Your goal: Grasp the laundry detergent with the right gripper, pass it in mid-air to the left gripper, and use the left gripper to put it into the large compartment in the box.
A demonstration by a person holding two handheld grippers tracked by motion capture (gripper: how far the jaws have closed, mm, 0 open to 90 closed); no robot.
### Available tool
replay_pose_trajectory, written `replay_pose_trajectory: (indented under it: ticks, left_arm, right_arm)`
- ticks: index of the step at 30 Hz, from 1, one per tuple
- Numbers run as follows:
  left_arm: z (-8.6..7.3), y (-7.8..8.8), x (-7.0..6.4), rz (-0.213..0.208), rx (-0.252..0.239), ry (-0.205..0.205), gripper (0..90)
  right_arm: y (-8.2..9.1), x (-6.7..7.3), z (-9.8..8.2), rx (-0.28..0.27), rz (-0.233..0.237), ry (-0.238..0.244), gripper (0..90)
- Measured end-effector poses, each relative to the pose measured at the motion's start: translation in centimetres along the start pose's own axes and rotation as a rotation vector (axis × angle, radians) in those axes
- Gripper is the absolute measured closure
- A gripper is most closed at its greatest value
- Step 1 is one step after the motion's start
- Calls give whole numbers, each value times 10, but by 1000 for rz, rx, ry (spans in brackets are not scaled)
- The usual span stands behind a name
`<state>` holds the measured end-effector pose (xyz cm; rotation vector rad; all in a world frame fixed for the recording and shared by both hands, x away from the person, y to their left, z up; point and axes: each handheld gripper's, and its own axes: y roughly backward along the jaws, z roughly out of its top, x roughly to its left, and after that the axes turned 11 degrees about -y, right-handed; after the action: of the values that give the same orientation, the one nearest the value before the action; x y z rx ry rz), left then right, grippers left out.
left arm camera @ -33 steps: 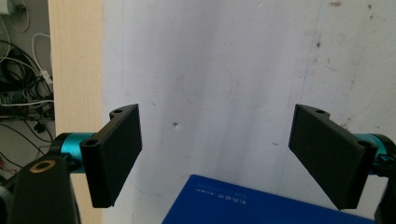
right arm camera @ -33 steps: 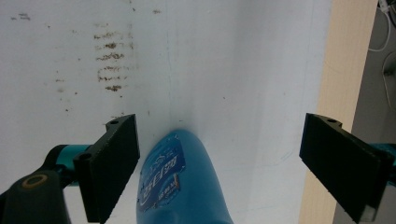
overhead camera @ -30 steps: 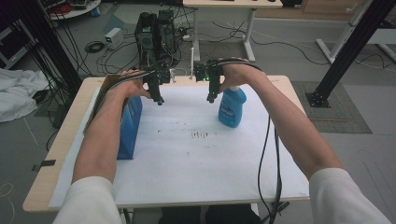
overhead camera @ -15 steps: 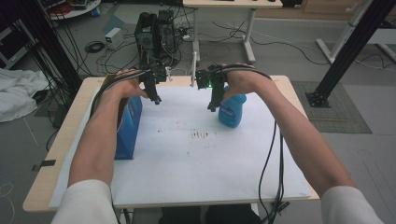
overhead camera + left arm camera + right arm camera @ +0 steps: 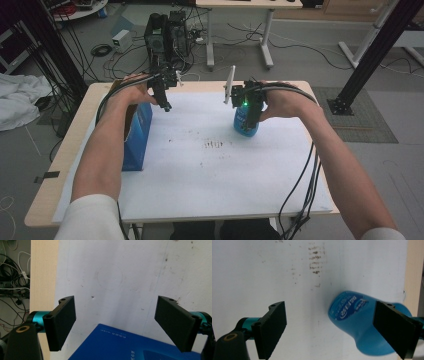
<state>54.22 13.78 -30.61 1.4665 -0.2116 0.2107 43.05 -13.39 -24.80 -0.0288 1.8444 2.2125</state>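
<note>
A blue box (image 5: 138,134) stands upright at the left of the white sheet (image 5: 210,175). My left gripper (image 5: 167,106) hovers just past the box's far top corner. Its jaws are open, and in the left gripper view the box's top (image 5: 130,346) lies below and between them, untouched by my left gripper (image 5: 116,302). A blue plastic bottle (image 5: 246,125) stands right of centre. My right gripper (image 5: 250,116) hangs over it with its jaws open. In the right gripper view the bottle (image 5: 354,315) sits by the right jaw, partly hidden behind it, with my right gripper (image 5: 329,306) apart from it.
Dark smudges (image 5: 215,145) mark the middle of the sheet. The wooden table edge (image 5: 55,170) shows at the left. Behind the table a computer tower (image 5: 167,30) and cables sit on the floor. A white cloth (image 5: 17,100) lies at far left and a black post (image 5: 380,40) rises at right.
My right gripper has shifted to the right and a little toward the person, and now hangs over the blue bottle. The left gripper, the box and the bottle have stayed put.
</note>
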Motion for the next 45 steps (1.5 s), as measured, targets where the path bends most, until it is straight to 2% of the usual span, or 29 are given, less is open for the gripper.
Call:
replay_pose_trajectory:
  ticks: [1,4,5,7,8,12,16,17,18,19,20,24,27,30,31,32,34,37,38,39,41,43,45]
  left_arm:
    - [1,0,0,-1,0,1,173]
    - [1,0,0,-2,-2,-2,173]
    - [2,-1,0,-10,-3,1,173]
    - [3,0,2,-12,5,-21,173]
    - [3,0,2,-12,0,-20,173]
    - [4,-1,2,-13,2,-20,173]
    - [5,-2,1,-17,-15,0,173]
    - [5,-2,1,-17,-15,0,173]
    - [5,-1,2,-21,1,-24,173]
    - [5,-1,2,-21,1,-24,173]
    - [5,0,4,-22,17,-45,173]
    - [5,0,3,-22,9,-44,173]
    - [5,0,4,-19,6,-44,173]
    - [5,0,4,-14,4,-39,173]
    - [5,0,4,-14,4,-39,173]
    - [5,-1,4,-18,0,-43,173]
    - [4,-2,3,-13,-15,-30,173]
    - [5,-3,2,-11,-32,-4,173]
    - [5,-3,2,-11,-32,-8,173]
    - [5,-3,2,-14,-31,-9,173]
    - [5,-3,2,-11,-28,-9,173]
    - [4,-4,2,-12,-29,0,173]
    - [3,-4,2,-16,-29,-2,173]
  right_arm:
    - [1,1,-4,-1,-3,-29,112]
    - [4,1,-11,-2,-9,-32,112]
    - [6,-1,-19,-10,0,-49,112]
    - [8,-1,-26,-6,0,-78,111]
    - [7,-1,-31,-15,-1,-127,111]
    - [7,-9,-46,-19,-22,-202,111]
    - [1,-18,-61,0,-54,-269,111]
    - [1,-18,-61,0,-54,-269,111]
    - [-2,-20,-65,2,-58,-292,111]
    - [-2,-20,-65,2,-58,-292,111]
    - [-9,-27,-72,-9,-60,-346,111]
    - [-23,-38,-81,-38,-34,-430,111]
    - [-32,-42,-86,-98,-12,-487,111]
    - [-38,-45,-89,-155,-26,-530,111]
    - [-38,-45,-89,-155,-26,-530,111]
    - [-40,-47,-91,-194,-36,-554,111]
    - [-42,-48,-91,-229,-34,-561,111]
    - [-44,-49,-91,-247,-36,-585,111]
    - [-46,-49,-91,-248,-24,-623,111]
    - [-48,-50,-91,-261,-27,-613,111]
    - [-51,-49,-90,-246,-22,-648,112]
    - [-56,-51,-90,-255,-16,-635,111]
    - [-59,-51,-89,-235,-6,-656,111]
